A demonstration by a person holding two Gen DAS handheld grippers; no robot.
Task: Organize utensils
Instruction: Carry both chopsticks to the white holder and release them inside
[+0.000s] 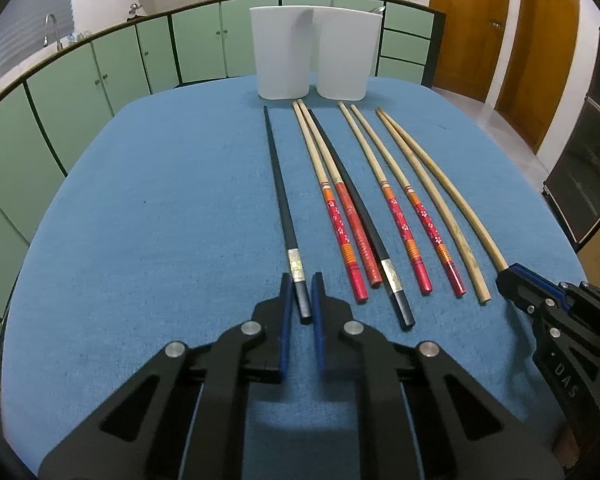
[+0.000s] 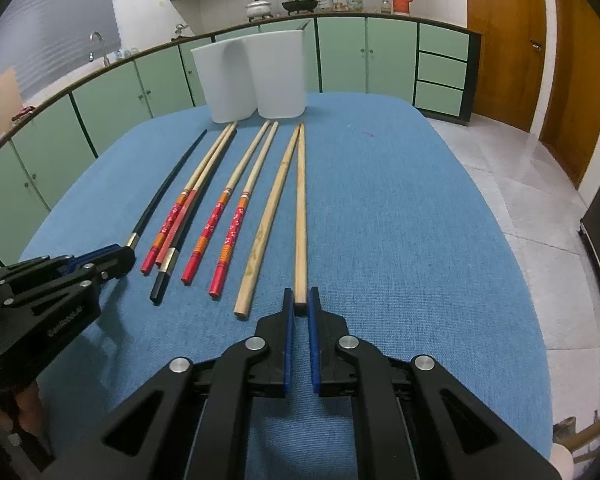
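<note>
Both grippers are clamped on chopstick butt ends. My left gripper [image 1: 303, 300] pinches the outer black chopstick [image 1: 280, 196]; my right gripper [image 2: 300, 306] pinches the outermost plain bamboo chopstick [image 2: 300, 208]. Both sticks lie flat on the blue cloth [image 1: 140, 200], tips pointing at the two white holders [image 1: 312, 52] at the far edge. The other six sticks lie between them in a row. Judgement: they're light, stiff and thin, and the lacquered black one is likely slick. An end grip means a long lever, so they may pivot in the pads. I'd rather hold nearer the middle.
</note>
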